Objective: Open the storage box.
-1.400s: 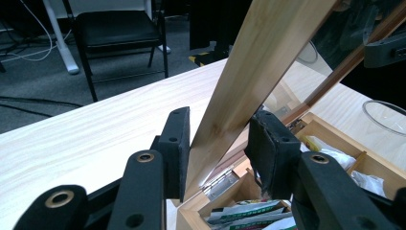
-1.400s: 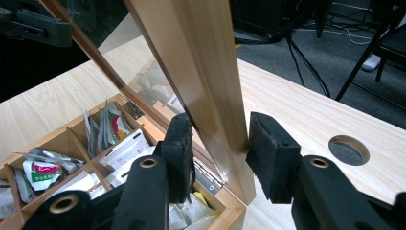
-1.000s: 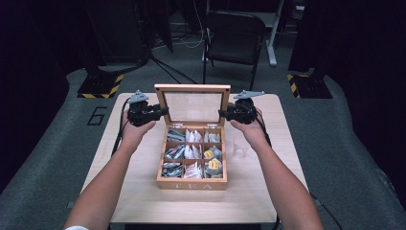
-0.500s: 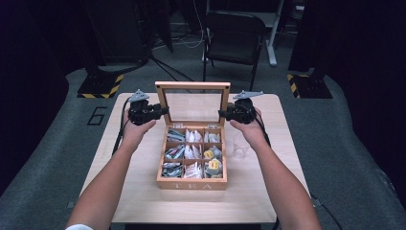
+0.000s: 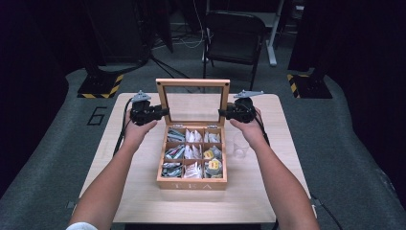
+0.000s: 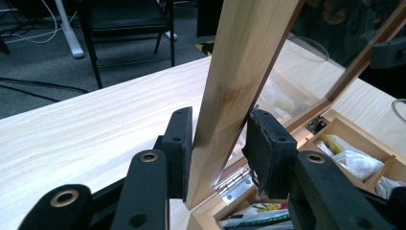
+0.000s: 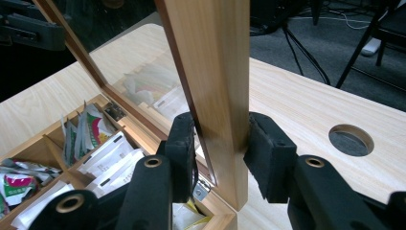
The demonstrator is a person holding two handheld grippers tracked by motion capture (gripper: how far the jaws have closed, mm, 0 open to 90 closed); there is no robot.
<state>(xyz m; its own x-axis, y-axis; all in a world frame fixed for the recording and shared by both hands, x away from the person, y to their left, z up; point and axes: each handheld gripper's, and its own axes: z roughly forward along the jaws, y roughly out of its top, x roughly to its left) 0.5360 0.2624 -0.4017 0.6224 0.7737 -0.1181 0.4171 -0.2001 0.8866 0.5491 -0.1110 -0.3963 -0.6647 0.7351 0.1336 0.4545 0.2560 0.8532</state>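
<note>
A wooden tea box [image 5: 192, 184] sits open at mid-table, its compartments holding several tea bags [image 5: 191, 153]. Its glass lid [image 5: 193, 83] stands upright at the back. My left gripper [image 5: 164, 113] is at the lid's left edge, shut on the wooden frame [image 6: 230, 72], with one pad on each face [image 6: 179, 139]. At the lid's right edge, my right gripper [image 5: 223, 114] clamps the frame post [image 7: 215, 62] the same way. The other gripper [image 6: 388, 52] shows through the glass.
A clear plastic cup [image 5: 239, 144] stands just right of the box, under my right forearm. The light wooden table [image 5: 143, 201] has a round cable hole [image 7: 351, 140] near its back right. A black chair [image 5: 234, 28] stands behind the table.
</note>
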